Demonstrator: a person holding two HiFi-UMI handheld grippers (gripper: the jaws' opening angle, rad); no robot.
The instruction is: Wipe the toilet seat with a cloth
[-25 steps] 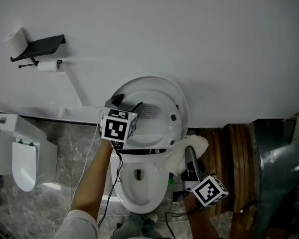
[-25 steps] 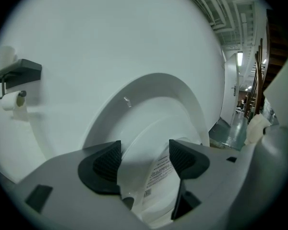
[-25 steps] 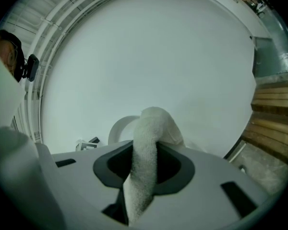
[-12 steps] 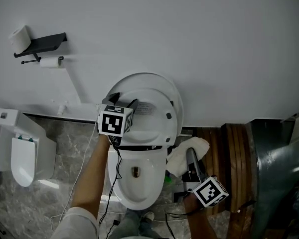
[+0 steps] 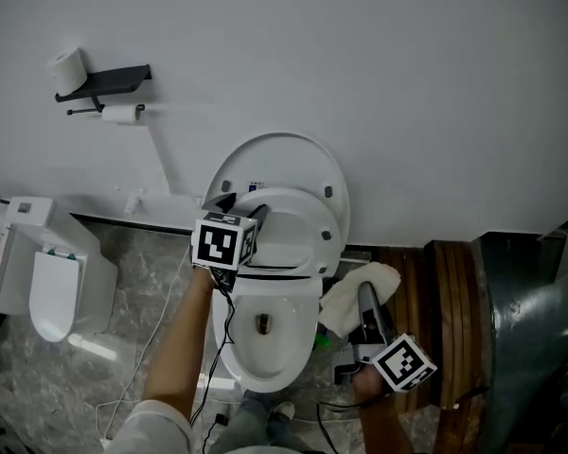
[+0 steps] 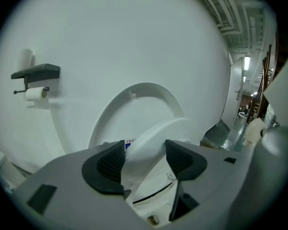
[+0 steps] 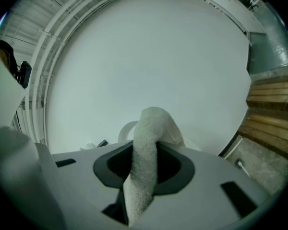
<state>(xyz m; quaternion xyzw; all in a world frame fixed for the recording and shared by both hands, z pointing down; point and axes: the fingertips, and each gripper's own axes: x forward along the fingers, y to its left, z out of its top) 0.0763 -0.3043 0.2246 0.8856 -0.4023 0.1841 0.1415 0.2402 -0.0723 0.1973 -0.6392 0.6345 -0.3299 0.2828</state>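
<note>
The toilet's lid stands up against the wall, and the white seat leans forward off it, over the bowl. My left gripper is at the seat's left rim. In the left gripper view the seat's edge runs between the two black pads, in front of the lid. The jaws of the left gripper have just been closing on that rim. Right of the bowl, my right gripper is shut on a white cloth. The cloth hangs bunched out of the right gripper.
A black shelf on the wall carries a paper roll, with another roll under it. A white bin stands on the floor at the left. Wooden slats lie at the right. Cables trail beside the bowl.
The seat lay flat against the lid; now it has tipped forward with my left gripper on its rim. The right gripper with the cloth has shifted slightly.
</note>
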